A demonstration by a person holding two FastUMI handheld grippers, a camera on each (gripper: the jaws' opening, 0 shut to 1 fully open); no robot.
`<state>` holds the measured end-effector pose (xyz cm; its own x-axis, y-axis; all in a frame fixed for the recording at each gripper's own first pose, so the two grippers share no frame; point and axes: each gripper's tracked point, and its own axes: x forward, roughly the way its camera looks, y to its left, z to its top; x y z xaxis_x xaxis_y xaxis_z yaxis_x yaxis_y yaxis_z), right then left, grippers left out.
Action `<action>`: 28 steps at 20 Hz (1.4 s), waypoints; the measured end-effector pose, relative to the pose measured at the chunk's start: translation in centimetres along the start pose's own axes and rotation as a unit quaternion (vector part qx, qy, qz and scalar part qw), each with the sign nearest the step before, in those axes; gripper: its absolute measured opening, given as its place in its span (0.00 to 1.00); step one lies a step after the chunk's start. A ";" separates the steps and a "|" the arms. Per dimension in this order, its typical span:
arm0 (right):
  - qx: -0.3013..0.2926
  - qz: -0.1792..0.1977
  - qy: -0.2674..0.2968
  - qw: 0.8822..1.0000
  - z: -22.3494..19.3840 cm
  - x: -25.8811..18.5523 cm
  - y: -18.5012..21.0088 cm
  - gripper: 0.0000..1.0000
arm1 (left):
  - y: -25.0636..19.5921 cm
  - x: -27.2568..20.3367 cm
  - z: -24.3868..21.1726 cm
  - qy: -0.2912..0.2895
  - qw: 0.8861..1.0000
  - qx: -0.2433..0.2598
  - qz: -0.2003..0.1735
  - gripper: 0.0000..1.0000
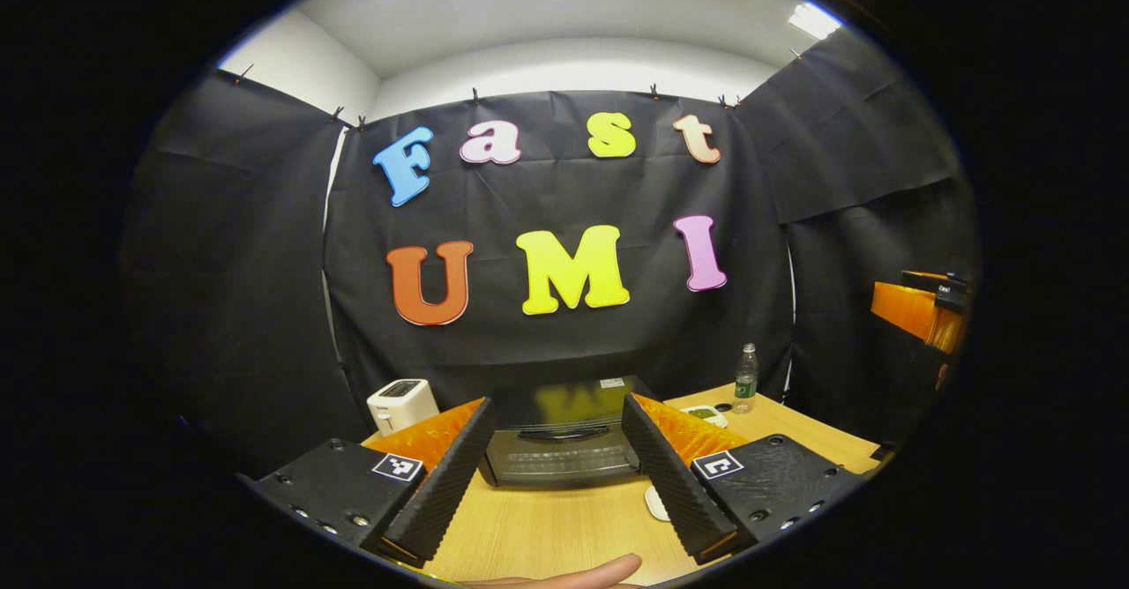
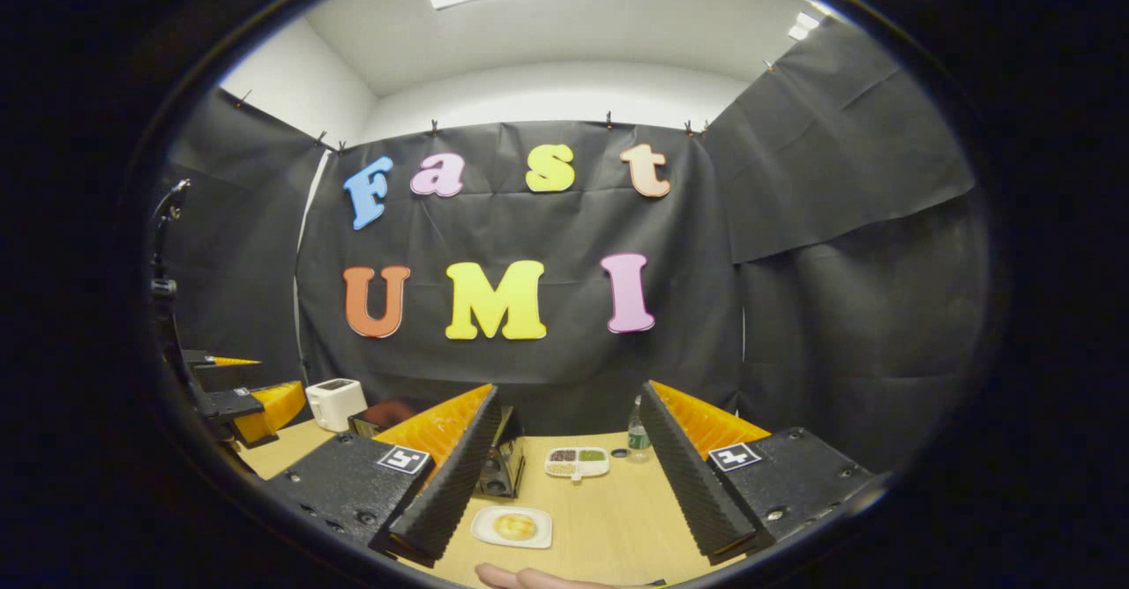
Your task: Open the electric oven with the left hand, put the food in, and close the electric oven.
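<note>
The left tool (image 1: 556, 465) hangs above the light wooden worktop (image 1: 547, 527) with its two fingers spread wide apart and nothing between them, aimed straight at the dark electric oven with a glass door (image 1: 564, 435) that sits toward the far edge. The oven door is shut, its bar handle (image 1: 564, 433) running across the front, so opening has not begun. The right tool (image 2: 573, 474) is likewise apart and empty; below it, close to the near edge, lies the food, a round yellowish bun on a white rectangular plate (image 2: 512, 527).

The likely trouble lies in the handle: if the left fingers close off-centre or only graze the bar, they may slip off as the door swings, or the pull may drag the light oven forward across the worktop instead of opening it. The plate is shallow and flat, so a pinch on its rim by the right tool could tip it and roll the bun off. A white divided dish of grains (image 2: 577, 461) and a clear plastic bottle (image 2: 638, 435) stand behind the plate; a wide sweep could knock the upright bottle over
</note>
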<state>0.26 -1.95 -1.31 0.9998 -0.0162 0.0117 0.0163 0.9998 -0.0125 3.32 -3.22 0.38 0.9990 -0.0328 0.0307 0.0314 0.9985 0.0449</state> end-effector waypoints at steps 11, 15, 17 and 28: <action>-0.001 -0.007 -0.002 1.000 -2.0 0.7 -3.3 0.96 | -1.7 12.9 -8.9 0.097 0.993 -0.059 -0.040 0.95; -0.005 -0.008 0.005 1.000 -3.6 1.4 -4.2 0.96 | -1.2 17.2 -12.9 0.140 0.987 -0.063 -0.038 0.86; -0.006 -0.009 0.014 1.000 -4.5 1.8 -5.0 0.96 | -0.9 18.9 -14.4 0.153 0.985 -0.071 -0.030 0.85; 0.009 -0.011 0.037 0.999 -7.6 2.4 -7.5 0.96 | 0.1 21.7 -17.9 0.178 0.983 -0.040 0.003 0.97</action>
<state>2.66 -9.59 -8.77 0.9973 -0.0376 -0.0628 0.0380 0.9993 0.0055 25.61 -3.02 -16.78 0.9465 -0.0244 -0.3218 0.0147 0.9994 -0.0326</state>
